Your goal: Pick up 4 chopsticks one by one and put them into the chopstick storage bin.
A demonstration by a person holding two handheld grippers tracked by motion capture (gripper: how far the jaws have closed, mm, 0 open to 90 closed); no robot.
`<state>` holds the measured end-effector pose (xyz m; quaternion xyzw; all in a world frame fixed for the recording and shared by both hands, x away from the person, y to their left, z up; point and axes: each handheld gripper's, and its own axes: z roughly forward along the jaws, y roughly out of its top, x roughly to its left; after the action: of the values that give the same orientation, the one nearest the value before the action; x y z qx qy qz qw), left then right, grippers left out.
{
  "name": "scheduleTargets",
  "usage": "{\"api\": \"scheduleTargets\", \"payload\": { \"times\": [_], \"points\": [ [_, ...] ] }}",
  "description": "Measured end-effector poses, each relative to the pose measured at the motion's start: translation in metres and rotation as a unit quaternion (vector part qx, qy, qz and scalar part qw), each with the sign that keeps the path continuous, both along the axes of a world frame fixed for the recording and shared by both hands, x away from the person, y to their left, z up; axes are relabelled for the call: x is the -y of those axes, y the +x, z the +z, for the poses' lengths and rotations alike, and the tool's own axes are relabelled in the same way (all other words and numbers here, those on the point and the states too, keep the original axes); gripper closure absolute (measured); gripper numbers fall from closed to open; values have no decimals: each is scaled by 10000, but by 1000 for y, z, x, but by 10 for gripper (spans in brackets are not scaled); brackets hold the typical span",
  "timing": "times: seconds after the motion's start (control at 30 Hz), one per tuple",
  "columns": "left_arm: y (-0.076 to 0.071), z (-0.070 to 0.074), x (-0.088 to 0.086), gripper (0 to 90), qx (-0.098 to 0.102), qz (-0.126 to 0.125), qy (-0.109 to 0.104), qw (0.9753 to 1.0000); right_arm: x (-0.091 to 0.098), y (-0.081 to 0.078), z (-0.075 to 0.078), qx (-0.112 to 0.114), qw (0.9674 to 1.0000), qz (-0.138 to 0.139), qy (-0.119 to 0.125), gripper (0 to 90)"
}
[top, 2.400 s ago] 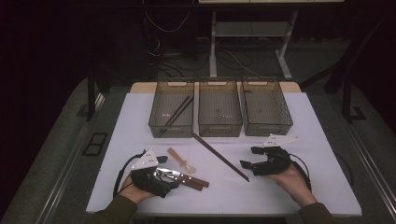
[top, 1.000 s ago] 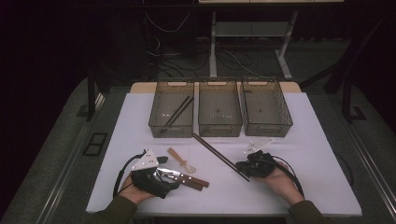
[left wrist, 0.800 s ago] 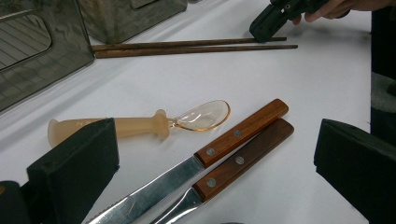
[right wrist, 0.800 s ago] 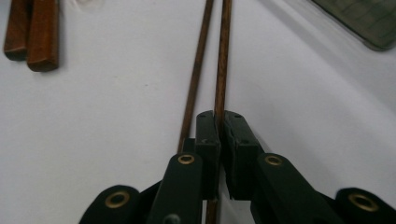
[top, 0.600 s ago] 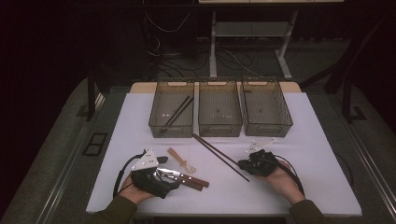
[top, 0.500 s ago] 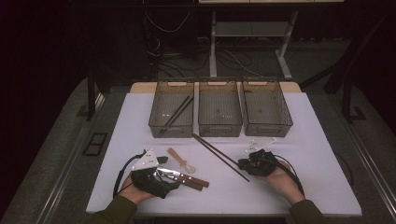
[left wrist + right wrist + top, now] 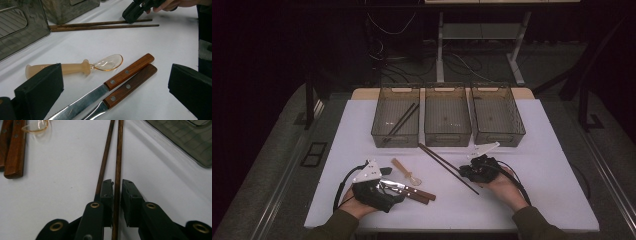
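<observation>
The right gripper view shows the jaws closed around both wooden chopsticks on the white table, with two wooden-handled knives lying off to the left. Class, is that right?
Not quite. In the right gripper view the right gripper has just one chopstick between its nearly shut jaws; the other chopstick lies outside the left jaw. The two wooden-handled knives do lie off to the left on the white table.

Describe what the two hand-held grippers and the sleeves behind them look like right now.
Both are black. The left hand-held gripper carries a grey three-cornered plate on top and a black cable looping behind; its jaws end in thick, blocky black pads. The right hand-held gripper has the same plate and cable, with brass-coloured rivets on its jaw arms. The sleeves are dark olive.
</observation>
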<state>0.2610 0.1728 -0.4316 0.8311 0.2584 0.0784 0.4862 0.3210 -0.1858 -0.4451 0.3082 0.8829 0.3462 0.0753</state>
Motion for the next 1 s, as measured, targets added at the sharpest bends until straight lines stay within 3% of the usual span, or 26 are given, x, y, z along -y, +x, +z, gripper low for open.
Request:
{"api": "scheduleTargets", "payload": {
  "times": [0.33, 0.67, 1.0],
  "points": [
    [0, 0, 1, 0, 15, -49, 31, 10000, -3, -3, -1, 192, 9997, -9, -172, 848],
    [0, 0, 2, 0, 11, -84, 23, 10000, -2, -3, -1, 92, 9999, -99, -62, 853],
    [0, -1, 3, 11, -30, -153, 20, 9999, -2, -4, 0, 119, 9997, -183, -113, 858]
  ]
}}
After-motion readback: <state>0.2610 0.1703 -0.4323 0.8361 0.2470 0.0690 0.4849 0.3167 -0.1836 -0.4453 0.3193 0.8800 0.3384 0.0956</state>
